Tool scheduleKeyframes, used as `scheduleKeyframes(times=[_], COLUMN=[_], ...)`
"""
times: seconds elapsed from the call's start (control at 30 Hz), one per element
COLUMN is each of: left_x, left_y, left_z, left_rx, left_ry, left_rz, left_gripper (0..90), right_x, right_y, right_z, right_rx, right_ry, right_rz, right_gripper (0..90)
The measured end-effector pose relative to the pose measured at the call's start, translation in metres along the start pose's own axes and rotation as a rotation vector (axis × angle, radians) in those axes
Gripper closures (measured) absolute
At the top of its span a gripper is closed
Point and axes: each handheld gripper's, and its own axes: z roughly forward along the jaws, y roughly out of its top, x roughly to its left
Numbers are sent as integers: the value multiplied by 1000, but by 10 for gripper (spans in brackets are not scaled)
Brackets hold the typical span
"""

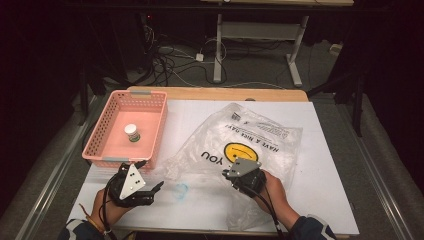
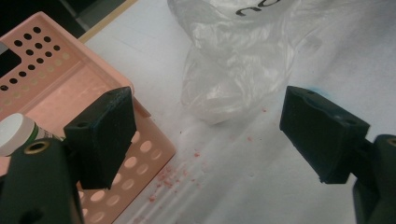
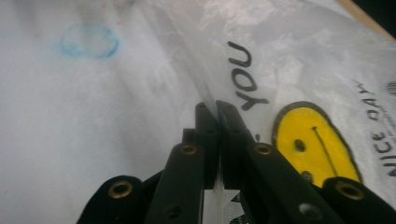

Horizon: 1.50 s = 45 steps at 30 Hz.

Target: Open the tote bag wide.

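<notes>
Clear plastic bag [image 1: 245, 145], printed with a yellow smiley, lies right of centre on the white table [image 1: 330, 190]; the right gripper [image 3: 217, 109] pinches its film. Left gripper [image 2: 205, 135] gapes empty near the pink basket [image 1: 100, 135] holding a white-capped bottle [image 1: 132, 132].

High view: up above the near edge, facing forward and down over the whole white table [image 1: 320, 150]. Left gripper view: low and close, facing the pink basket [image 2: 70, 88] corner and clear plastic bag [image 2: 233, 60]. Right gripper view: very close on the bag. Shared by all three: bag and table.
</notes>
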Motion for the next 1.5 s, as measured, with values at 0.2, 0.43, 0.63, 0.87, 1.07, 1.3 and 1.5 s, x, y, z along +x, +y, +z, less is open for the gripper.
scheduleKeyframes(times=[0.2,0.43,0.63,0.87,1.07,1.3,1.5], left_x=[1,6,13,23,44,72,89], left_y=[0,3,10,26,36,38,36], left_z=[0,-3,-6,-10,-18,-12,-5], left_rx=[-1,-22,-45,-81,-103,-50,-2], left_ry=[5,19,38,67,114,144,161], left_rz=[-4,-24,-45,-53,-112,-172,-175], left_gripper=[181,181,181,181,181,181,181], right_x=[-12,-27,-45,-58,-61,-54,-53], right_y=[1,12,26,44,56,56,50], right_z=[-5,-19,-29,-60,-80,-76,-70], right_rx=[-28,-87,-144,-231,-296,-288,-276], right_ry=[-62,-148,-249,-382,-464,-439,-394], right_rz=[27,24,13,-2,-9,-16,11], right_gripper=[900,900,900,900,900,890,891])
